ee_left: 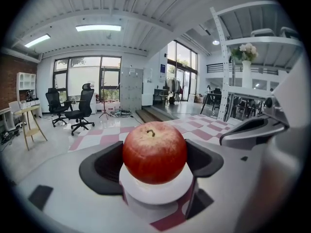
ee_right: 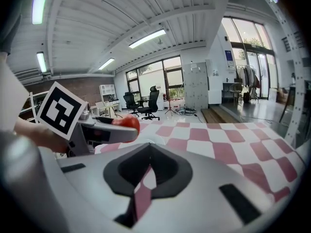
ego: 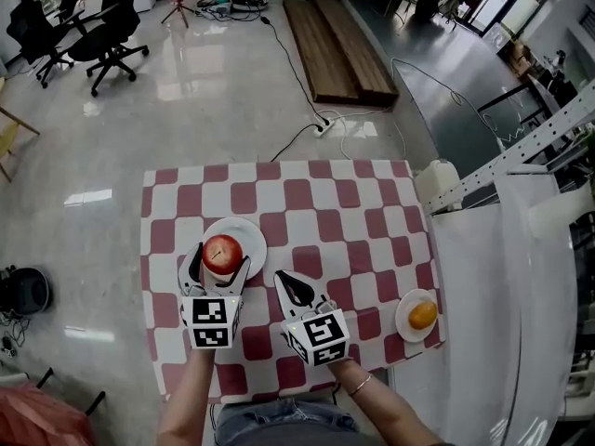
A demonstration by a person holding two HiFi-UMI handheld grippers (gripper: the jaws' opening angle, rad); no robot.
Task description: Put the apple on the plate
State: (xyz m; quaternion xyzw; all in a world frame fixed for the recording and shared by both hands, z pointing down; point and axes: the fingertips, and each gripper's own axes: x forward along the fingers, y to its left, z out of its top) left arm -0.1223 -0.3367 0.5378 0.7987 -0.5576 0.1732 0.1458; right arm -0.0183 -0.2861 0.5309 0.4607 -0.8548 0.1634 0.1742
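A red apple (ego: 222, 250) (ee_left: 154, 152) sits between the jaws of my left gripper (ego: 219, 266) (ee_left: 154, 164), whose dark pads press both its sides. It is just over the near-left part of a white plate (ego: 247, 237) (ee_left: 156, 191) on the red-and-white checked table (ego: 335, 212); I cannot tell whether it touches the plate. My right gripper (ego: 296, 289) (ee_right: 147, 155) hovers to the right of the plate, jaws closed together on nothing. In the right gripper view, the apple (ee_right: 126, 122) shows past the left gripper's body.
An orange (ego: 423, 314) lies on a small white plate (ego: 405, 321) near the table's right front corner. A white cloth-covered surface (ego: 502, 323) adjoins the table on the right. Office chairs (ego: 102, 35) and a wooden platform (ego: 335, 49) stand on the floor beyond.
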